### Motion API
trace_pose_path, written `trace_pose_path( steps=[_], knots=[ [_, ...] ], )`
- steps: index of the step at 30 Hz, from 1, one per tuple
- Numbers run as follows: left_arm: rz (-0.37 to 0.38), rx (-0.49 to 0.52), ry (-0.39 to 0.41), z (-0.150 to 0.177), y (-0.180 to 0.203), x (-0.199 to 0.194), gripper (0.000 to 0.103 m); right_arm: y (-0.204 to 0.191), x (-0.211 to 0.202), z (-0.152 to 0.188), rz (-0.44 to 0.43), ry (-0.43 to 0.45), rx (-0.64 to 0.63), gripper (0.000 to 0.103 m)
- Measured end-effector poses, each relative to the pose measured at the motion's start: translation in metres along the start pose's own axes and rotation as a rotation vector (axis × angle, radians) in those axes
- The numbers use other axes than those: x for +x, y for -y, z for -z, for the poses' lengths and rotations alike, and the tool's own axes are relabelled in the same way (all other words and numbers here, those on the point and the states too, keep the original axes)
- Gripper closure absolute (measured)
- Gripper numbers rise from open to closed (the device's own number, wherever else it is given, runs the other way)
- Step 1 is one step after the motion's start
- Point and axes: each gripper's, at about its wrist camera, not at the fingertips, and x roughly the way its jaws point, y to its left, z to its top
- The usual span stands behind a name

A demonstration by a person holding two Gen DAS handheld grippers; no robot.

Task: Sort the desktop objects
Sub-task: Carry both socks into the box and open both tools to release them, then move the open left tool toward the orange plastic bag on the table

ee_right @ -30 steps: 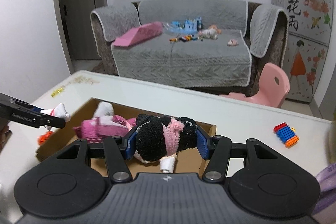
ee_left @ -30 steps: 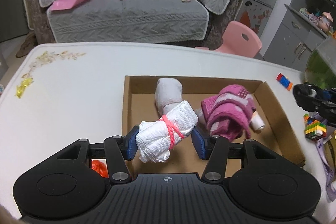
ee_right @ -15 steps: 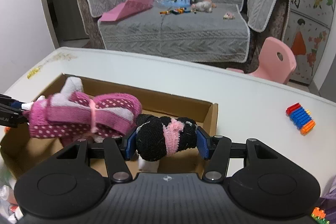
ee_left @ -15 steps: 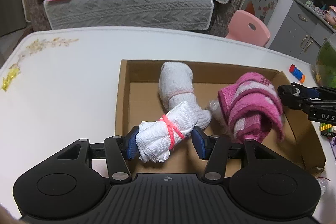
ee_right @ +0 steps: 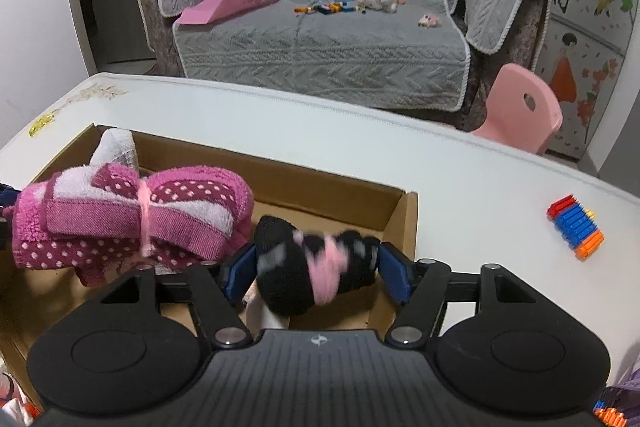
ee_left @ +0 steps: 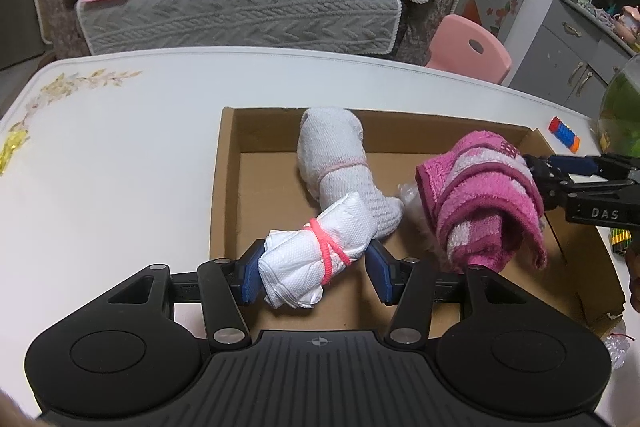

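My left gripper (ee_left: 315,273) is shut on a white cloth roll (ee_left: 320,247) tied with a pink band, just above the near left of the cardboard box (ee_left: 227,171). In the box lie a white sock roll (ee_left: 334,155) and a pink towel bundle (ee_left: 480,203). My right gripper (ee_right: 317,269) hangs over the box's right end (ee_right: 404,223). Its jaws are opening, and the black sock roll (ee_right: 288,279) with a pink band shows blurred between the blue pads, slipping free. The pink bundle (ee_right: 132,215) lies just to its left.
A stack of red, blue and orange bricks (ee_right: 574,227) lies on the white table right of the box. A green glass bowl (ee_left: 620,111) stands at the far right. A pink chair (ee_right: 520,107) and a grey sofa (ee_right: 320,47) stand beyond the table.
Both grippers have come down closer to the box. The right jaws have widened and the black roll, held sharp before, is now blurred between them. The white roll stays gripped.
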Motion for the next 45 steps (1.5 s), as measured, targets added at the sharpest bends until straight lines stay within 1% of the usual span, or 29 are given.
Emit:
trace_pose_path(
  steps=[2,5,6,10,11,13,16,18,19,21,23,26,29,32,36,40,45],
  knots=[
    [0.01,-0.001,-0.012,0.001,0.0,0.0,0.042,-0.001,-0.003,-0.002,-0.002,0.013,-0.006,0.031],
    [0.024,-0.002,-0.02,0.003,0.002,-0.002,0.04,-0.001,-0.008,-0.004,0.0,0.028,-0.007,0.029],
    [0.023,0.0,-0.023,0.004,0.002,-0.002,0.035,-0.001,-0.009,-0.005,-0.001,0.032,-0.007,0.029],
    [0.021,0.005,-0.013,0.008,0.005,-0.011,0.025,-0.001,-0.02,-0.005,-0.009,0.057,-0.01,0.027],
    [0.007,0.008,-0.007,0.009,0.006,-0.014,0.018,-0.002,-0.025,-0.004,-0.013,0.066,-0.009,0.026],
    [-0.003,0.023,0.011,0.011,0.009,-0.023,0.016,-0.002,-0.037,-0.002,-0.024,0.086,-0.009,0.026],
    [0.009,0.03,0.023,0.016,0.01,-0.041,0.014,-0.005,-0.059,0.005,-0.037,0.119,-0.011,0.021],
    [0.013,0.027,0.049,0.02,0.009,-0.058,0.009,-0.008,-0.078,0.015,-0.052,0.146,-0.018,0.017],
    [0.013,0.024,0.064,0.024,0.008,-0.067,0.009,-0.009,-0.086,0.02,-0.056,0.155,-0.019,0.016],
    [0.018,0.033,0.1,0.032,0.008,-0.087,0.004,-0.011,-0.105,0.034,-0.075,0.17,-0.016,0.014],
    [0.006,0.051,0.129,0.044,0.009,-0.107,0.0,-0.014,-0.119,0.048,-0.08,0.18,-0.009,0.012],
    [-0.014,0.1,0.178,0.067,0.007,-0.134,0.0,-0.015,-0.135,0.073,-0.092,0.189,0.015,0.009],
    [-0.041,0.096,0.19,0.089,-0.006,-0.151,0.0,-0.016,-0.142,0.097,-0.102,0.191,0.059,0.009],
    [-0.095,0.071,0.18,0.105,-0.022,-0.153,0.0,-0.019,-0.145,0.116,-0.111,0.193,0.088,0.009],
    [-0.129,0.052,0.166,0.119,-0.04,-0.148,0.0,-0.027,-0.151,0.135,-0.167,0.207,0.068,0.009],
    [-0.151,0.068,0.189,0.119,-0.05,-0.138,0.0,-0.042,-0.152,0.146,-0.212,0.21,0.006,0.009],
    [-0.151,0.103,0.165,0.107,-0.062,-0.114,0.0,-0.059,-0.142,0.148,-0.238,0.211,-0.066,0.009]
  ],
)
